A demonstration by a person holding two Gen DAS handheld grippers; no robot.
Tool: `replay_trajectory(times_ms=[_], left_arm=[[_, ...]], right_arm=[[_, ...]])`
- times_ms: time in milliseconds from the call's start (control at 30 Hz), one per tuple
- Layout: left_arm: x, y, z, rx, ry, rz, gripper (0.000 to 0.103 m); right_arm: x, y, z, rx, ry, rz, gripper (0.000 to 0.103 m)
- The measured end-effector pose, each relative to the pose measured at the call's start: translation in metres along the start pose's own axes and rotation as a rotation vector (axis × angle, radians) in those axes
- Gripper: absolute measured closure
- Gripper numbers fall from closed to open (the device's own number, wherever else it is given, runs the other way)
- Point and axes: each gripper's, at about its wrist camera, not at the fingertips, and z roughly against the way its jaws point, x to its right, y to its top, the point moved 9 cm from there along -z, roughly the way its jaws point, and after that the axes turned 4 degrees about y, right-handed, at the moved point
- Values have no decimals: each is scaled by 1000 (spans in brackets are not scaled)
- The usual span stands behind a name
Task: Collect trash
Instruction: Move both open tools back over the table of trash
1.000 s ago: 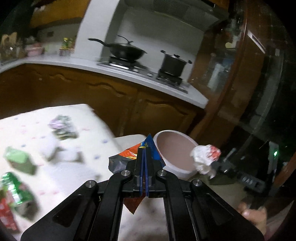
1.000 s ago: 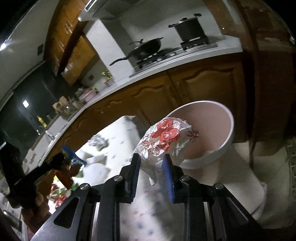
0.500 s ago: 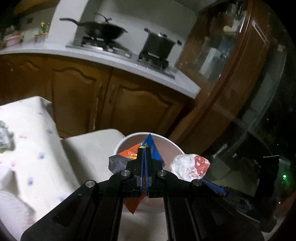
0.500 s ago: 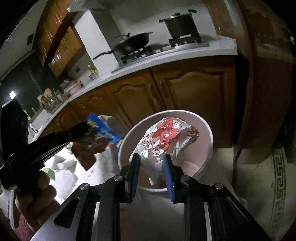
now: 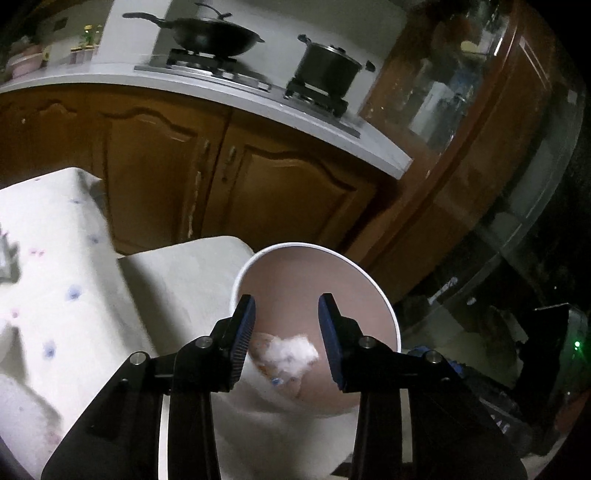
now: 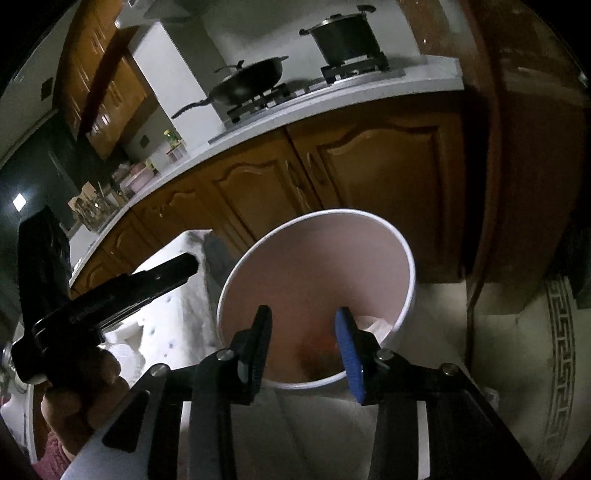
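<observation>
Left wrist view looks down into the pink bin (image 5: 369, 280), where a crumpled white wrapper (image 5: 291, 352) lies on the bottom, below and beyond the left gripper (image 5: 286, 325), seen through the gap between its two fingers and touching neither of them. That gripper's jaws are opening, parted to a moderate gap with nothing between the pads, and its fingertips hang over the near side of the bin's mouth. From the right wrist view, the right gripper (image 6: 304, 334) is poised over the same bin (image 6: 369, 229) from the other side; its jaws are also opening and hold nothing, and past its fingertips a blurred patch of red and orange trash (image 6: 321, 341) sits low in the bin, with a pale scrap (image 6: 376, 325) just beyond the blue-padded finger. Whether that pale scrap is the same white wrapper cannot be told. To the left of the right gripper, the left tool's black body and the hand (image 6: 74, 391) gripping it come into sight, well clear of the bin rim. Left of both grippers spreads a white cloth with small coloured dots (image 5: 55, 295), draped over a table. Farther ahead stand brown wooden cabinets (image 5: 288, 184) under a white counter carrying a black wok (image 5: 218, 35) and a dark pot (image 5: 328, 66) on a hob.
</observation>
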Motion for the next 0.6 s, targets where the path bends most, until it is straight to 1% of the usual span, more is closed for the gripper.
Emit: replay_trajectory(times_ms=[33,67,100,167,233,300,333,400,433,467,600], left_arm=[[-5,-1,7,8,4,9,65],[-8,-2,9,13,6,15,63],[-14,-4,16,20,17,24,61],[-24,-8,25,26,40,36,61],[-33,-12,35,30,50,53,61],[-44,-17,48,41,76,58,61],[-49,-20,56,54,86,59,61],[-60,-25,67,64,113,64,57],[-66,-28,74,70,126,67,57],[-72,-32,79,74,138,71,57],[-99,-47,102,73,182,99,57]], right_arm=[[-2,0,3,4,6,-2,63],[-4,-1,6,11,9,-5,59],[-5,-1,7,14,12,-4,57],[-11,-3,10,18,15,2,48],[-17,-7,13,24,21,9,42],[-23,-8,15,29,21,19,38],[-27,-9,17,33,24,23,35],[-35,-10,21,45,38,28,30],[-41,-11,23,52,48,29,27],[-46,-13,24,58,55,33,24],[-67,-17,27,73,77,53,22]])
